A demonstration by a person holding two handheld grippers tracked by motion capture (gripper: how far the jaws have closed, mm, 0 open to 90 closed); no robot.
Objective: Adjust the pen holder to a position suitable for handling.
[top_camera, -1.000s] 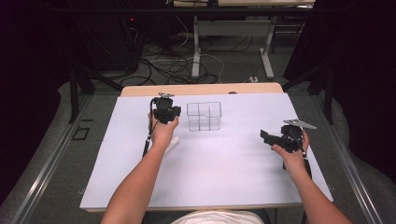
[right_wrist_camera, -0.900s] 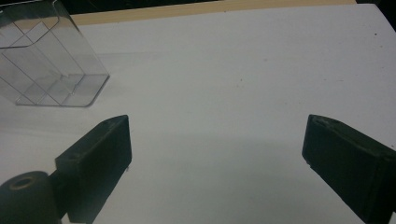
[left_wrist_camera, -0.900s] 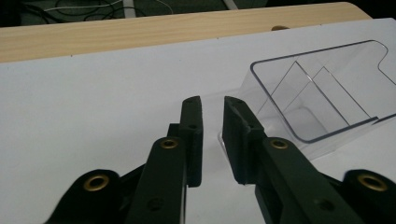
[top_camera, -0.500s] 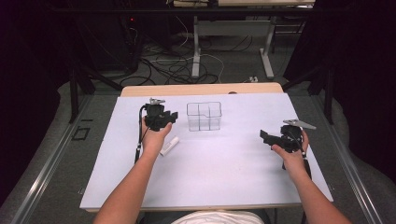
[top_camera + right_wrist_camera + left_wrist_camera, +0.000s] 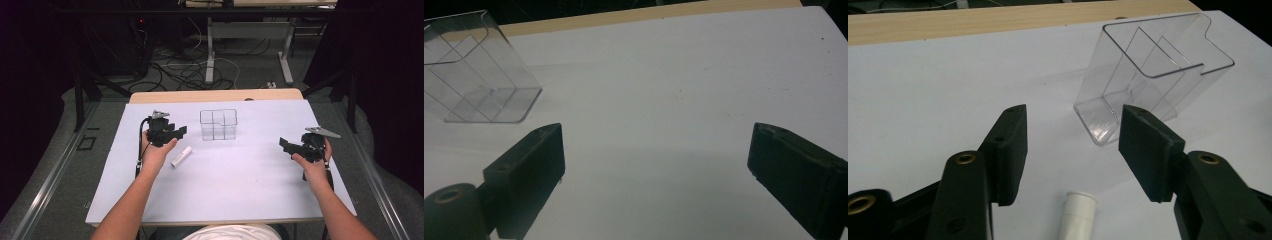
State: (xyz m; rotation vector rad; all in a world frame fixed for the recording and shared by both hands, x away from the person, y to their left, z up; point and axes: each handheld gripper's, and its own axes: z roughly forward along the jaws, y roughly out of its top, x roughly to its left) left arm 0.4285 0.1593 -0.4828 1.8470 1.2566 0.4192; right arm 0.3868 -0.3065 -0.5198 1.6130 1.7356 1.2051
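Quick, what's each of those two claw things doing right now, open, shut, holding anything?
Left gripper: jaws just opened, holding nothing; white tube lies on the table beneath.
Right gripper: open, empty.

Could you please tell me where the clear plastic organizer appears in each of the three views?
High view: clear plastic organizer stands at upper centre, on the white mat.
Left gripper view: upper right, beyond the jaws.
Right gripper view: upper left corner.
Shared landmark: the table's wooden edge behind it.
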